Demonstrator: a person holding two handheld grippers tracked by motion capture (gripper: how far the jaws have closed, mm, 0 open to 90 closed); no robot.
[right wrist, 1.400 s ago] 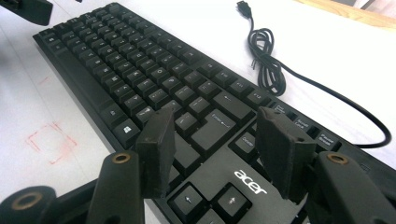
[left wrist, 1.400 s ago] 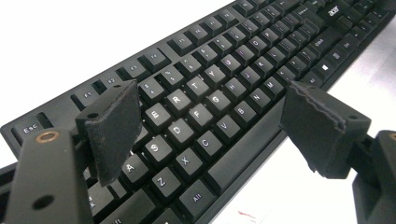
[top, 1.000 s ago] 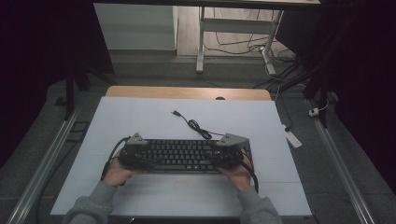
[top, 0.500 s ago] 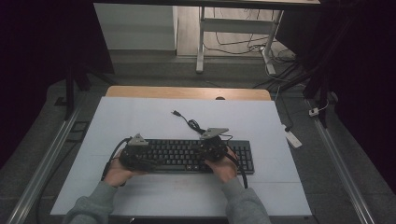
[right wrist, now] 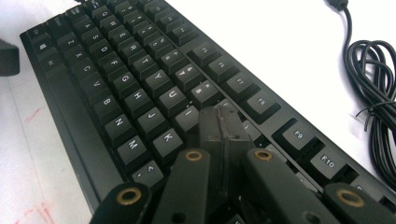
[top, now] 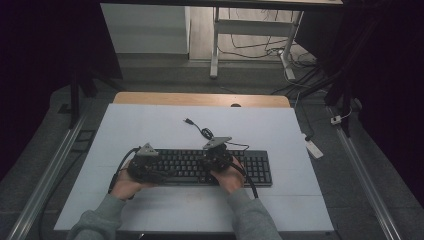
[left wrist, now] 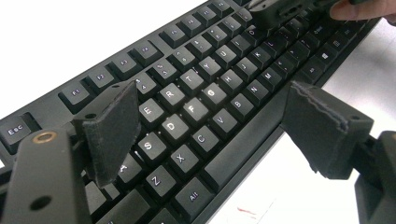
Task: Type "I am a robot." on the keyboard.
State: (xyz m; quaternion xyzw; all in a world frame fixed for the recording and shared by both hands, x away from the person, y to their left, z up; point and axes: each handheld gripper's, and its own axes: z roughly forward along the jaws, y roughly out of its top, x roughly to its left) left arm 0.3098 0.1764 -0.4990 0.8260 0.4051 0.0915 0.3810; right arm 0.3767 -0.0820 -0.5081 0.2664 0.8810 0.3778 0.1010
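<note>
A white table (top: 150, 130) carries a black keyboard (top: 252, 167) lying crosswise near the person's edge, at six o'clock from the table's middle. Its coiled cable (top: 205, 132) trails off toward twelve o'clock. The left gripper (top: 142, 165) sits at the keyboard's nine o'clock end, jaws spread wide over the letter keys, clasping nothing. The right gripper (top: 216, 156) hovers above the keyboard's middle, jaws pressed together, empty, tips over the keys.
</note>
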